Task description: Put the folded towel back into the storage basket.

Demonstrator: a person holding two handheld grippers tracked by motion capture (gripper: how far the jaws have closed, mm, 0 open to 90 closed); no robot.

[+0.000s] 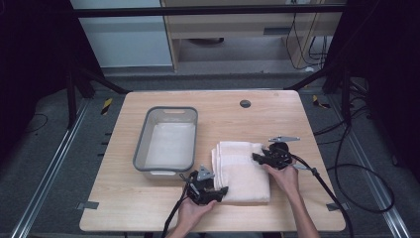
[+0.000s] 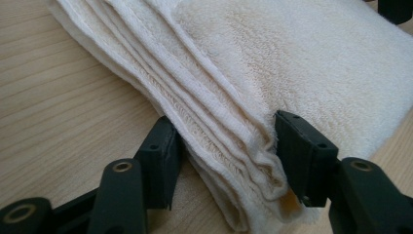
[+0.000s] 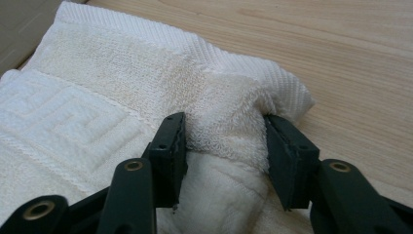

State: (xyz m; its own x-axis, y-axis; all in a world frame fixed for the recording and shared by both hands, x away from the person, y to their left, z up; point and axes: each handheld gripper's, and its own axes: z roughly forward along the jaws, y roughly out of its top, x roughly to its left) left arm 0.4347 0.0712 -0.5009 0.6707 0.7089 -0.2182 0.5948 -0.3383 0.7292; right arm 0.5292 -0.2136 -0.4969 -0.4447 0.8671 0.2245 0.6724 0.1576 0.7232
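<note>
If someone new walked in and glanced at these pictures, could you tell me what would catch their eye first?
Most likely the folded cream towel lying near the front of the wooden table, pinched from both sides: the left gripper bites its stacked layered edge at the near corner, and the right gripper squeezes a bunched fold at the far right corner. Next would be the grey tub just left of the towel.

Your left gripper (image 1: 224, 190) and right gripper (image 1: 255, 157) are both black, each with 2 flat, blocky jaws held by brass-coloured rivets, a grey 3-cornered plate on top and a black cable trailing behind. Your forearms are bare, with no sleeves.
</note>
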